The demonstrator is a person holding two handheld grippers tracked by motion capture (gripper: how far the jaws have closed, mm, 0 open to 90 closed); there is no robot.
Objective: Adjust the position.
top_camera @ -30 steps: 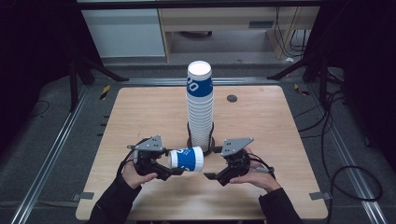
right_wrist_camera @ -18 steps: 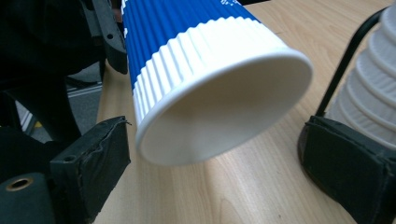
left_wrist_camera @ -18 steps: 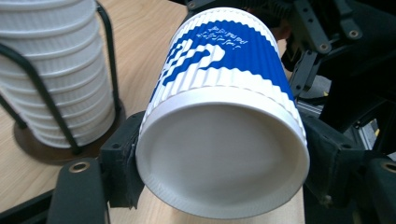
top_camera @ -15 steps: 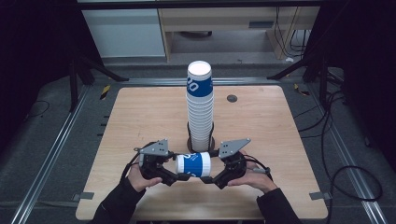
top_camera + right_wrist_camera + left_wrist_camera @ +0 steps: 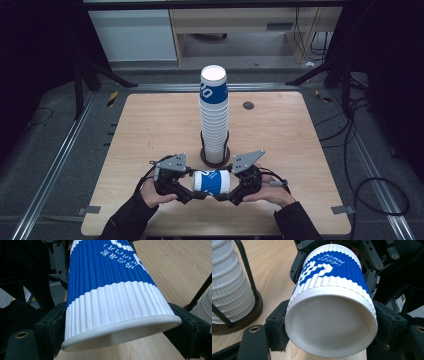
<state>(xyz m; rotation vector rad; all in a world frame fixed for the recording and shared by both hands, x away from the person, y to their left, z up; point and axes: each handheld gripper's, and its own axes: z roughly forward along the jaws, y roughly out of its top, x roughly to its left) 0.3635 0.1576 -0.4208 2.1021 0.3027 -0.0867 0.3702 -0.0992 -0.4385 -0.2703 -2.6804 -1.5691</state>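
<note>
While both grippers clamp it, a blue-and-white paper cup (image 5: 212, 182) lies sideways above the table's (image 5: 150, 130) near edge.
Left gripper (image 5: 187, 189) pinches its base; right gripper (image 5: 231, 192), jaws just closing, presses its rim end, before the cup stack (image 5: 214, 117).

The ribbed blue-and-white paper cup (image 5: 329, 290) lying crosswise between the two tongs carries a short line of small white script on its blue band. In the left gripper view it runs along the far upper edge of the band, beyond the near jaws, too fine and slanted to read. In the right gripper view the same white print sits high on the blue band (image 5: 120, 255), away from the jaws, upside down and equally unreadable.

On the tall stack of ribbed white paper cups (image 5: 214, 120) standing just beyond the tongs, the topmost cup's blue band shows large white figures that look like "00" at its left edge (image 5: 205, 91); the rest curves out of sight.
</note>
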